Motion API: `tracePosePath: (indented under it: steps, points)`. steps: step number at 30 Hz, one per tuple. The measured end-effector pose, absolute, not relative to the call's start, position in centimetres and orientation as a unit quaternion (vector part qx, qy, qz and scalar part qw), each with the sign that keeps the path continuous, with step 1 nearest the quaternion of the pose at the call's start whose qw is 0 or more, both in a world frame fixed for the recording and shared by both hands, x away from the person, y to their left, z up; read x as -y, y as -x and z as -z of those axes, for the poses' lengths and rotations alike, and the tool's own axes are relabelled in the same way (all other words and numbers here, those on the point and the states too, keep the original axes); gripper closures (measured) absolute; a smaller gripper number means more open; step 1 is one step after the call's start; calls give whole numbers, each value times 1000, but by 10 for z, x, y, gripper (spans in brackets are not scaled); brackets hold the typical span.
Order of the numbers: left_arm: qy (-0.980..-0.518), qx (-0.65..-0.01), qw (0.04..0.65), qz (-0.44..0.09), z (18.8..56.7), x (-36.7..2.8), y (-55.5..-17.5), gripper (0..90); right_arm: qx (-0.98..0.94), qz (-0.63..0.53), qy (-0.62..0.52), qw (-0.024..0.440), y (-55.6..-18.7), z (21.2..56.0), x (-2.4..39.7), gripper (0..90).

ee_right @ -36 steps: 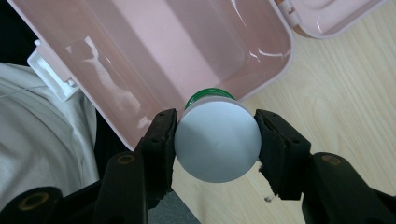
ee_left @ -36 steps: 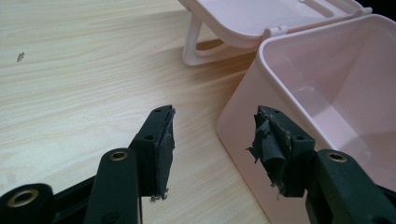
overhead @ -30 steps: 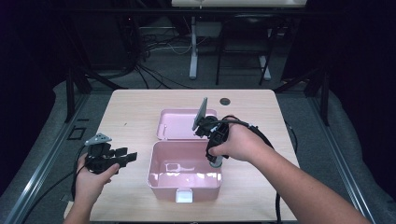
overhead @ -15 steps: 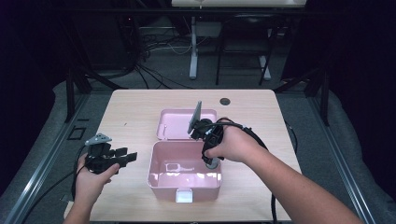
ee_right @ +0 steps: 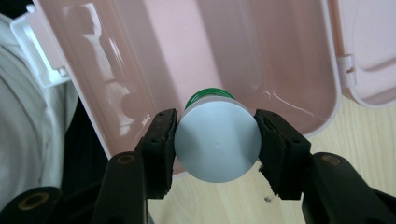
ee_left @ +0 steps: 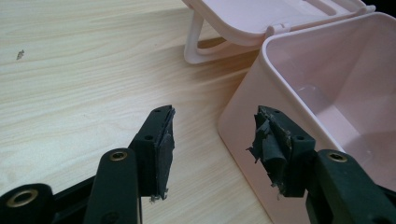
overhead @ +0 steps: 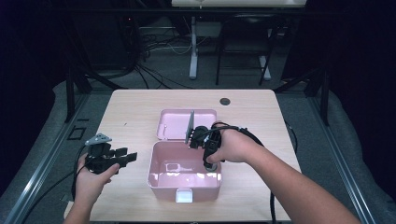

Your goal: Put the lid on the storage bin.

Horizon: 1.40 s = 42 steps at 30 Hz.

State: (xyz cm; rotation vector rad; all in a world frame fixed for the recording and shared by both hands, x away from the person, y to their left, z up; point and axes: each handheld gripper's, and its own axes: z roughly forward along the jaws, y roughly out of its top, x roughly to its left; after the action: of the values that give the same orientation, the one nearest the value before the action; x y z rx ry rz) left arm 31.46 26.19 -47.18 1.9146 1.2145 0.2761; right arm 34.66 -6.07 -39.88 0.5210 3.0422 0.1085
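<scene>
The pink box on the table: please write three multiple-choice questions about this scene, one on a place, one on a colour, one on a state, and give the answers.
1. Where is the right gripper?
A. over the pink box
B. at the table's far edge
C. on the floor

2. What colour is the ring behind the grey cap of the bottle?
A. red
B. green
C. yellow

3. How is the left gripper?
A. shut on the box's wall
B. shut on the lid
C. open with nothing between its fingers

Answers:
1 A, the high view shows it above the box's right rim.
2 B, green shows at the cap's top edge.
3 C, its fingers stand apart beside the box.
</scene>
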Motion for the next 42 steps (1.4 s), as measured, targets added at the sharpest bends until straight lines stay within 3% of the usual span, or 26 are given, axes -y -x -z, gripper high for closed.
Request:
tracePosePath:
  steps: [12,42]
  points:
    - [-762,-484,416,-110,472,-263,-315,474,-995,-46,-82,29,-342,408,55,500]
    - [-763,-485,413,-109,473,-263,-316,474,-996,-21,-80,27,-349,445,55,500]
